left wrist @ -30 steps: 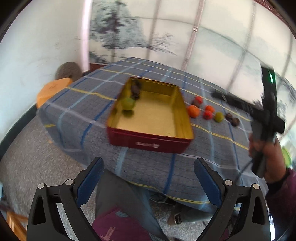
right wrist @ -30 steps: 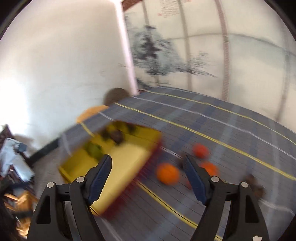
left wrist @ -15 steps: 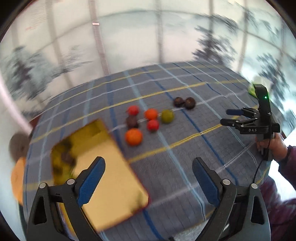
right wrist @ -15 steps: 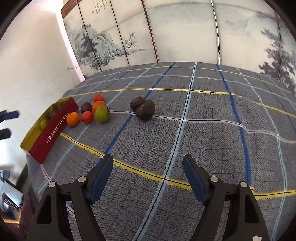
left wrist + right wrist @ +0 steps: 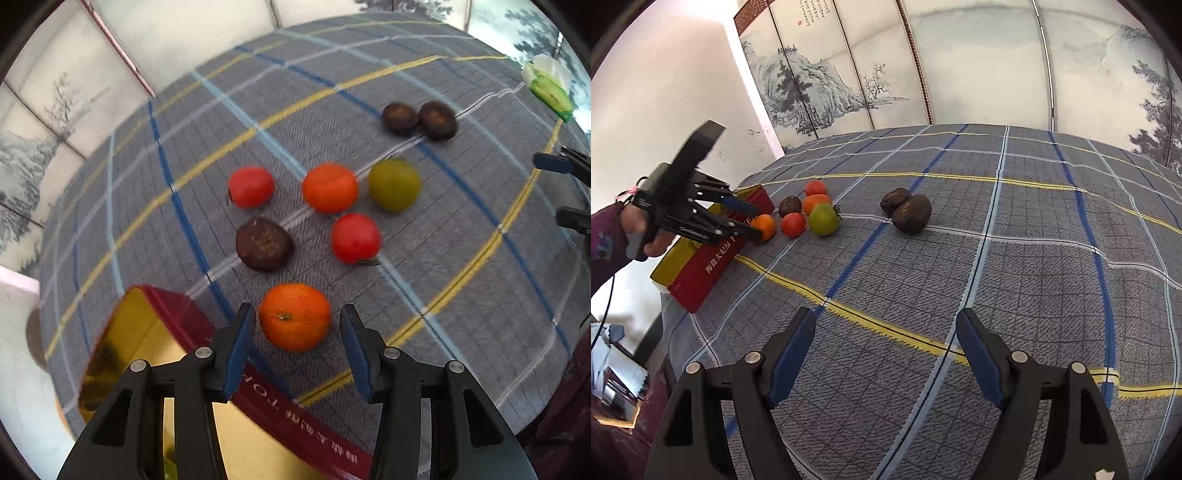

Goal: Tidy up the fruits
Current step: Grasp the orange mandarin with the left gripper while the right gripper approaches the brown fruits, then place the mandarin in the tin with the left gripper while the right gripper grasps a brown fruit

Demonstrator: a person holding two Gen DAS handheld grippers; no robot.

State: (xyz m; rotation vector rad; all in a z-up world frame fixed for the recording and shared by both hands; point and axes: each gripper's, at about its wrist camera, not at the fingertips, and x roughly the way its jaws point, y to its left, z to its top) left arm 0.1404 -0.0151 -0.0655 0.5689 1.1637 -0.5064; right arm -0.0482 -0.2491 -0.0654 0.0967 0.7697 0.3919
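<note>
My left gripper (image 5: 297,334) is open with its two blue pads either side of an orange (image 5: 294,316), not closed on it; the pair also shows in the right wrist view (image 5: 748,218). Beyond lie a dark brown fruit (image 5: 264,243), two red tomatoes (image 5: 355,238) (image 5: 251,186), a second orange (image 5: 330,187), a green fruit (image 5: 394,184) and two dark fruits (image 5: 419,119). The red tin with a gold inside (image 5: 147,354) sits just below my left gripper. My right gripper (image 5: 886,354) is open and empty above the cloth, well short of the two dark fruits (image 5: 907,210).
The table carries a blue-grey plaid cloth (image 5: 997,258). A green-and-white packet (image 5: 546,86) lies at the far right edge. Painted screen panels (image 5: 923,66) stand behind the table. The table edge drops off left of the tin (image 5: 698,266).
My left gripper swung from off the table's edge over the tin down to the nearest orange, its jaws narrowing around it. My right gripper turned toward the table and stayed open.
</note>
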